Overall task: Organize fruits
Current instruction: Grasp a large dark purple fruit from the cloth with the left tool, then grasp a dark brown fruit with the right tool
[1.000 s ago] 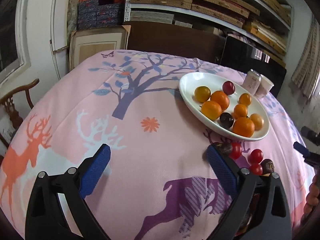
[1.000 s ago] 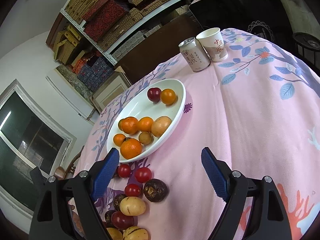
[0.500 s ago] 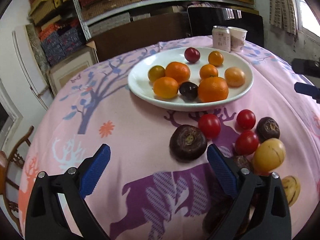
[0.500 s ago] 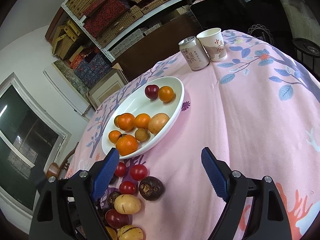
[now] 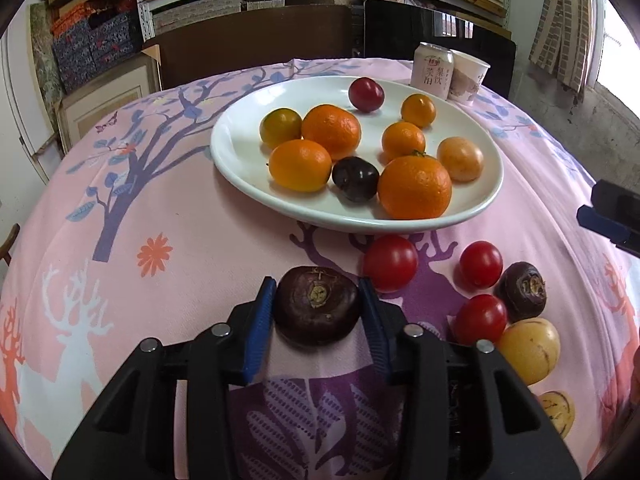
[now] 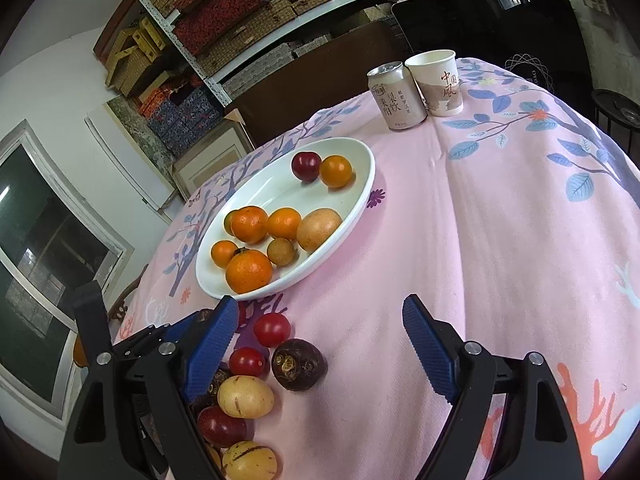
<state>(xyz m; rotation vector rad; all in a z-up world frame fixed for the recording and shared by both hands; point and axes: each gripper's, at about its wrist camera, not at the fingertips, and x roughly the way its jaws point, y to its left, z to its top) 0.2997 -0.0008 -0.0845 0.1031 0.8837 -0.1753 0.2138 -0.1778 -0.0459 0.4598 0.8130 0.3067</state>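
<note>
The left hand-held gripper (image 5: 318,306) has just been closing, and its ribbed blue pads (image 5: 256,330) now press on both sides of a dark purple fruit (image 5: 318,304), round and matte with a pale dry scar on top, which sits on the pink printed cloth (image 5: 192,240) covering the bench, just in front of the near rim of the white plate (image 5: 236,168). The right hand-held gripper (image 6: 316,348) hangs with its fingers wide apart and nothing between them; bare cloth lies under its right finger.

The plate is a smooth, glossy oval holding oranges (image 5: 414,186), dimpled and bright, plus a dark plum (image 5: 355,178) and a red one (image 5: 366,94). To the right of the gripped fruit lies a loose cluster: three shiny red tomatoes (image 5: 390,262), a second dark purple fruit (image 5: 522,290) and smooth yellow speckled fruits (image 5: 528,350), several touching one another.

Left of the plate the cloth is open all the way to the bench's rounded edge. At the far edge a metal can (image 6: 396,96) and a paper cup (image 6: 438,82) stand upright, touching, well apart from the plate.
</note>
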